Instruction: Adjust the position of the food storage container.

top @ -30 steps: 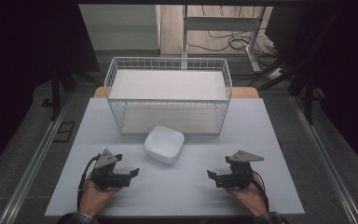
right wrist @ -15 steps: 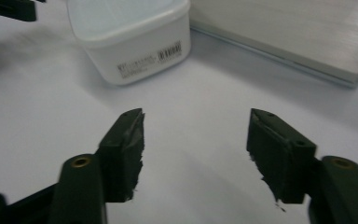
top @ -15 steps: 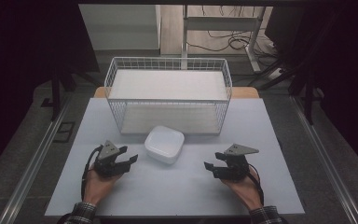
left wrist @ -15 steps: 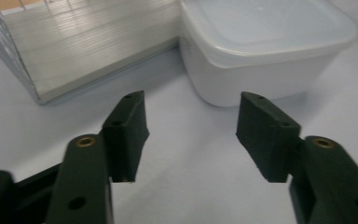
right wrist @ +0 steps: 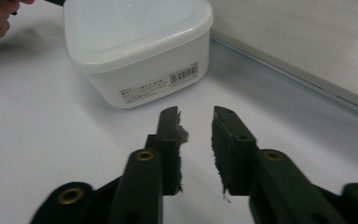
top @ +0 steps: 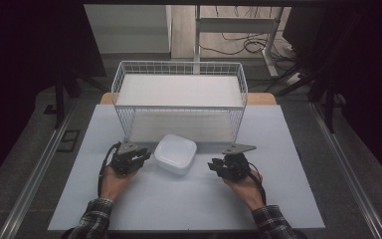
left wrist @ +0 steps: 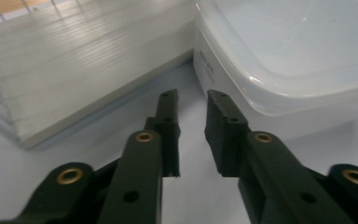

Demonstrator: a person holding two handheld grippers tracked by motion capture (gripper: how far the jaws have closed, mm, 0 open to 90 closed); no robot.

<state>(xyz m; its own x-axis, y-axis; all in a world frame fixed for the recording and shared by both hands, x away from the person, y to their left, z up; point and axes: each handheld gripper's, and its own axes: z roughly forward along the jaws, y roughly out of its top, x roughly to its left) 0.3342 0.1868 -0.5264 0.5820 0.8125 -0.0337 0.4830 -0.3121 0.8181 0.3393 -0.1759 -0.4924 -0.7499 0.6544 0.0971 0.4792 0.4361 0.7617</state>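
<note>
A white box sits on the table by a wire basket. The left gripper and right gripper are beside it, both open, holding nothing.

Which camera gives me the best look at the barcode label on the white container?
The right gripper view: the barcode label faces it on the white container. The left gripper view catches small side print close up; the high view shows the lid from above.

White lidded container on pale table, just before wire basket; cables, perhaps, on floor behind.
</note>
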